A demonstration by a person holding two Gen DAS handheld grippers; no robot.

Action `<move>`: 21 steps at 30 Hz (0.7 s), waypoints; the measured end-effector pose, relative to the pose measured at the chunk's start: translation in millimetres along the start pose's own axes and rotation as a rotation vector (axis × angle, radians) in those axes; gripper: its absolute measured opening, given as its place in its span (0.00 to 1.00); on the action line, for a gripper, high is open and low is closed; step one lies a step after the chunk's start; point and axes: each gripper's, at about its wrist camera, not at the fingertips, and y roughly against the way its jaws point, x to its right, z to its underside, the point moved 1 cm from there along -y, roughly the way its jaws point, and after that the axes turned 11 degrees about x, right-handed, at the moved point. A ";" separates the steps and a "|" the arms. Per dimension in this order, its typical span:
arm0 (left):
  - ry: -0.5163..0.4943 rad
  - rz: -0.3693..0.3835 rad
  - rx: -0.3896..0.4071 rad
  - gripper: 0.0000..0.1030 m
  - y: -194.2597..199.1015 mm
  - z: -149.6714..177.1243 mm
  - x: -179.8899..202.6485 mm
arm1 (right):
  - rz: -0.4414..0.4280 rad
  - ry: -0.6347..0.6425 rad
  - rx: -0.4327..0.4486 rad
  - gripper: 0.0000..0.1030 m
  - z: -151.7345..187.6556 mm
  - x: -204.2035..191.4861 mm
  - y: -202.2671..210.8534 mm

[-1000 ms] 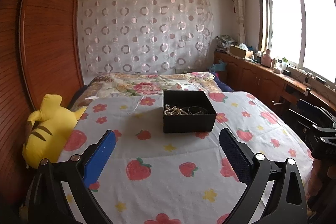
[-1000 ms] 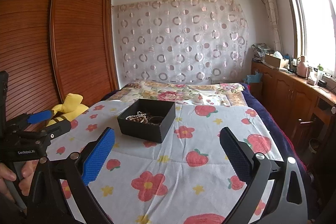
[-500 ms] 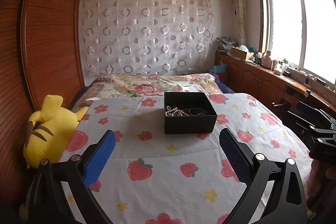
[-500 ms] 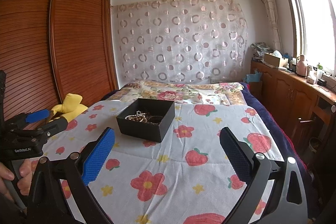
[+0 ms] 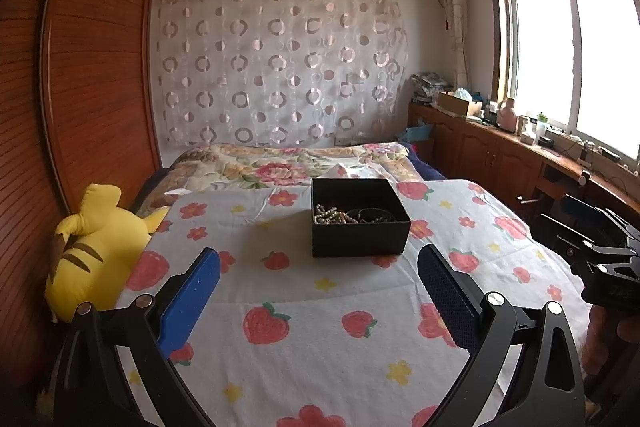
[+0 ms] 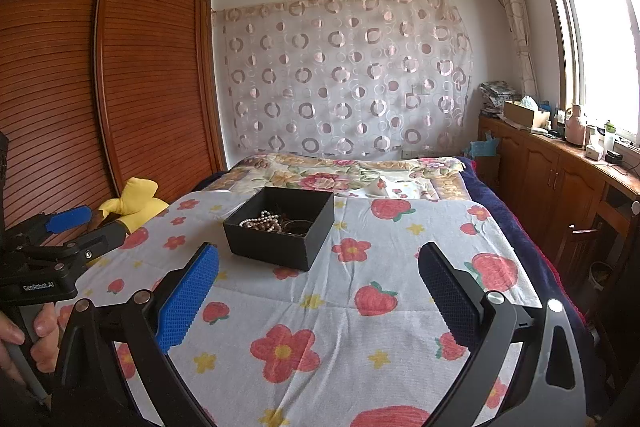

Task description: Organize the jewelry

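On bed [image 5: 304, 343]: black box [image 5: 360, 239] holding pearls [image 5: 332, 217]; both grippers spread, empty.

Both wrist cameras look from the bed's foot toward the black box [image 5: 360, 223] [image 6: 280, 227], left view squarely, right view from its right, sharing it.

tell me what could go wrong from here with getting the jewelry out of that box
1. The pearls lie tangled with dark bangles in the box; pulling one piece may drag the others out.
2. The box sits on a soft bedspread, so a push from the fingers could tip or slide it.
3. Both grippers, left and right, are open and aimed at the same small box, so they may collide.
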 end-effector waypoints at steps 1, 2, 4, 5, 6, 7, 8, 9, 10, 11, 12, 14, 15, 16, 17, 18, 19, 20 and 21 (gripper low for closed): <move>-0.001 -0.002 0.000 0.93 0.0 0.1 0.1 | 0.000 0.000 0.000 0.98 -0.2 0.3 -0.2; 0.000 -0.002 0.001 0.93 0.0 0.2 0.0 | -0.001 0.000 -0.001 0.98 -0.1 0.3 -0.2; 0.000 0.000 0.000 0.93 -0.1 0.5 -0.1 | -0.001 0.000 0.000 0.98 -0.4 0.6 -0.3; 0.000 -0.001 0.001 0.93 -0.2 0.3 0.4 | -0.001 -0.001 0.000 0.98 -0.4 0.6 -0.3; 0.000 -0.002 0.001 0.93 -0.1 0.8 -0.2 | 0.000 -0.001 0.000 0.98 0.0 0.4 0.2; 0.000 -0.002 0.003 0.93 0.3 -0.2 0.3 | 0.000 0.000 0.000 0.98 -0.4 0.8 -0.2; 0.000 0.000 0.005 0.93 0.4 -1.2 0.8 | 0.001 0.001 0.000 0.98 -0.2 0.7 0.0; 0.000 0.000 0.004 0.93 0.5 -0.7 0.5 | -0.001 0.000 0.000 0.98 -0.4 1.2 -0.2; -0.001 0.000 0.006 0.93 0.3 -1.1 1.1 | -0.001 -0.001 0.000 0.98 -0.4 1.1 0.0; -0.002 0.000 0.008 0.93 1.0 -4.4 2.6 | -0.001 -0.001 0.001 0.98 -0.3 1.1 0.2; -0.002 0.000 0.010 0.93 1.8 -6.6 3.4 | -0.001 -0.001 0.001 0.98 0.0 1.0 0.3; -0.006 0.000 0.016 0.93 2.8 -10.9 5.1 | -0.002 -0.001 0.000 0.98 -0.4 1.4 -0.1; -0.007 -0.001 0.019 0.93 2.9 -12.7 6.1 | -0.002 -0.001 0.000 0.98 -0.5 1.4 -0.1; -0.009 -0.001 0.022 0.93 4.7 -14.3 6.8 | -0.001 0.000 0.000 0.98 -0.4 1.2 -0.1; -0.009 -0.001 0.024 0.93 5.3 -15.1 7.0 | -0.001 0.000 0.000 0.98 -0.5 1.3 -0.1; -0.008 0.000 0.025 0.93 3.8 -16.9 7.8 | -0.001 -0.001 0.001 0.98 -0.4 1.3 0.0; -0.009 -0.001 0.026 0.93 4.6 -15.7 7.7 | -0.001 -0.001 0.001 0.98 -0.4 1.3 0.0; -0.010 -0.001 0.025 0.93 5.1 -14.9 7.4 | -0.001 -0.001 0.001 0.98 -0.5 1.3 -0.1; -0.011 -0.001 0.026 0.93 5.5 -15.0 7.5 | -0.001 -0.001 0.002 0.98 -0.5 1.3 -0.2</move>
